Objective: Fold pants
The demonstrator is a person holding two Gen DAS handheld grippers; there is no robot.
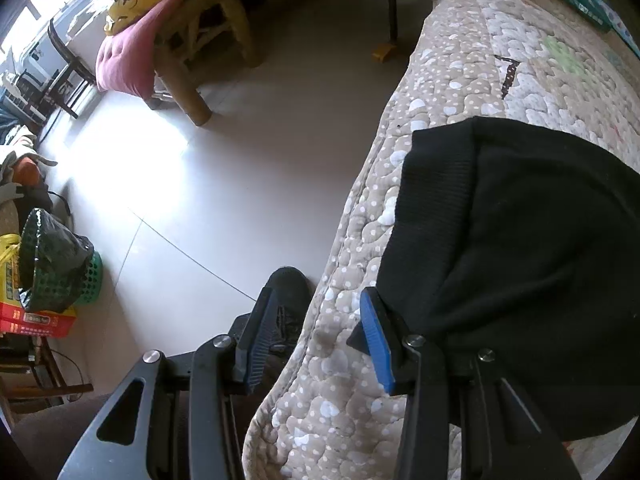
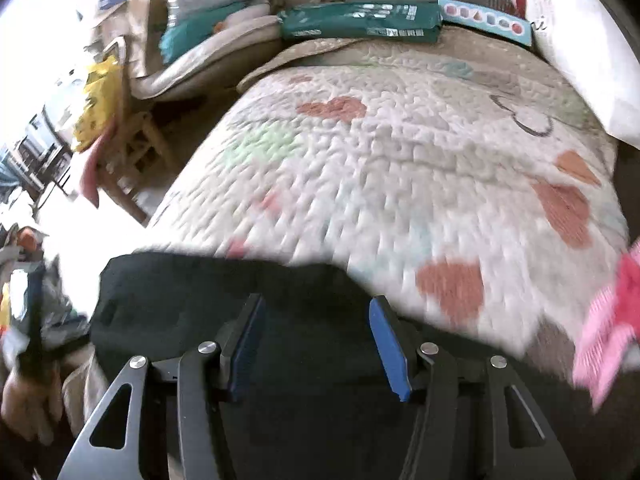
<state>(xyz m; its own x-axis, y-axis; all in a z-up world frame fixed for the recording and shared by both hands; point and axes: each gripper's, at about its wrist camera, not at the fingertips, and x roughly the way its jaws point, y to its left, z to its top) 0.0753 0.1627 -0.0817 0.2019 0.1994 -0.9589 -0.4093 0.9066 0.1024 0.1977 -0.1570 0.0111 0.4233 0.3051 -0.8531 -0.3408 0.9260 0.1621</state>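
Note:
The black pants lie folded in a bundle on the quilted bed cover, near its edge, ribbed band toward the far side. My left gripper is open and empty at the bed's edge, its right finger touching the pants' near corner. In the blurred right wrist view the pants lie under my right gripper, which is open above them with nothing between its fingers.
White tiled floor lies left of the bed. A wooden chair with a pink cushion, a green basket and red boxes stand there. Green packs, a pillow and a pink cloth lie on the bed.

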